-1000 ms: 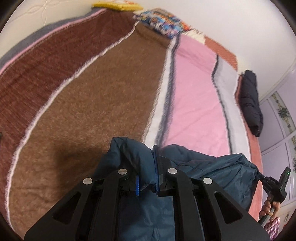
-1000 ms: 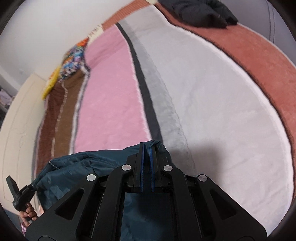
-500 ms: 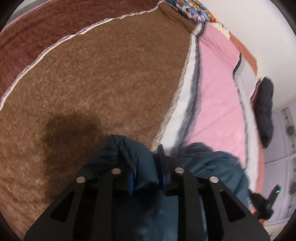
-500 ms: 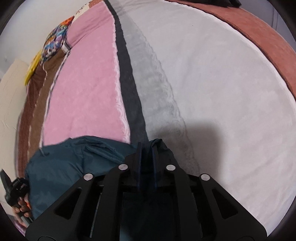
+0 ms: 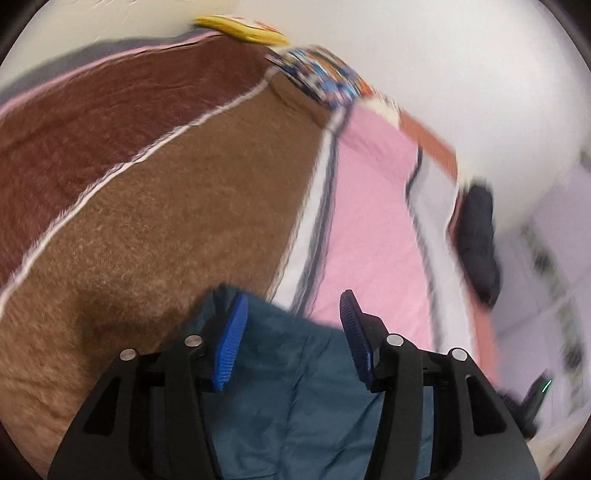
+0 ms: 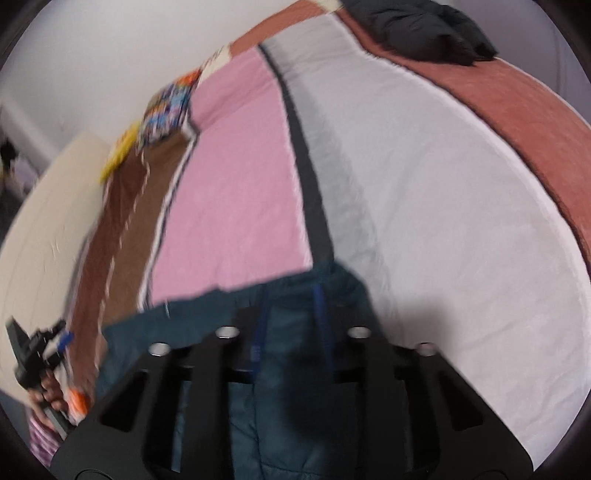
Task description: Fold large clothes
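A dark teal padded jacket [image 5: 295,387] lies on a striped bed blanket [image 5: 155,229]. In the left wrist view my left gripper [image 5: 291,332] is open, its blue pads spread above the jacket's edge, holding nothing. In the right wrist view the same jacket [image 6: 295,369] lies under my right gripper [image 6: 290,321], which is also open, its blue-edged fingers apart over the jacket's corner. The left gripper also shows at the right wrist view's left edge [image 6: 33,350], held in a hand.
The blanket has brown, pink, white and rust stripes [image 6: 424,206]. A black garment [image 6: 424,29] lies at the far right end of the bed, and shows in the left wrist view [image 5: 478,243]. A colourful pillow [image 5: 321,77] sits at the head by the white wall.
Both grippers have opened and let go of the jacket, which now lies flat on the blanket. Both cameras have lifted and tilted back.
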### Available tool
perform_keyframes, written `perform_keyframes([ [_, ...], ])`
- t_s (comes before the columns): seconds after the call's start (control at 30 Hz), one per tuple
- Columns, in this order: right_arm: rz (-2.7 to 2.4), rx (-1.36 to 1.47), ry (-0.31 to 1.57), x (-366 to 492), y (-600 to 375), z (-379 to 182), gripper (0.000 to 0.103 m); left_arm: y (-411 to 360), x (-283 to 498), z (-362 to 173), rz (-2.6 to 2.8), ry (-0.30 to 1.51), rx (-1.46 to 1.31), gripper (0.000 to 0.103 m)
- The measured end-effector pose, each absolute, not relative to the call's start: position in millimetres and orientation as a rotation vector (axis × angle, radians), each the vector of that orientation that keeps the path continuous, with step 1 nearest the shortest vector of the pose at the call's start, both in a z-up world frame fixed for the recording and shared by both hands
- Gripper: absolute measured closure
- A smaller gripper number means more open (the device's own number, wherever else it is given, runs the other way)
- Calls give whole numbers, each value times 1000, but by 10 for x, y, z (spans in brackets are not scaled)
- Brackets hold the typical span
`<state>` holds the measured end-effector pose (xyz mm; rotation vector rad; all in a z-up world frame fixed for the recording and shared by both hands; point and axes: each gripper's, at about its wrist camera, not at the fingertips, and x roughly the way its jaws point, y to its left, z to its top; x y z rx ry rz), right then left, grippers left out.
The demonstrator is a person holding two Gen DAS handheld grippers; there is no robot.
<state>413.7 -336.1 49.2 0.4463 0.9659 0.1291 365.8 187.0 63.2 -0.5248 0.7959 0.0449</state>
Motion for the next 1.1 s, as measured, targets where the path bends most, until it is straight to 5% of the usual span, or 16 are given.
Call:
perform_keyframes([
  [0.23, -6, 383, 1103, 4286, -3187, -136, 98, 1533, 3914, -138, 128, 1018, -307, 69],
  [0.57, -45, 297, 1153, 4450, -3248, -541, 101, 1626, 4048, -530, 168, 1055, -306, 69],
  [1.1, 237, 276, 1017, 3718, -2503, 521, 101, 1537, 3049, 281, 6, 916, -456, 57],
])
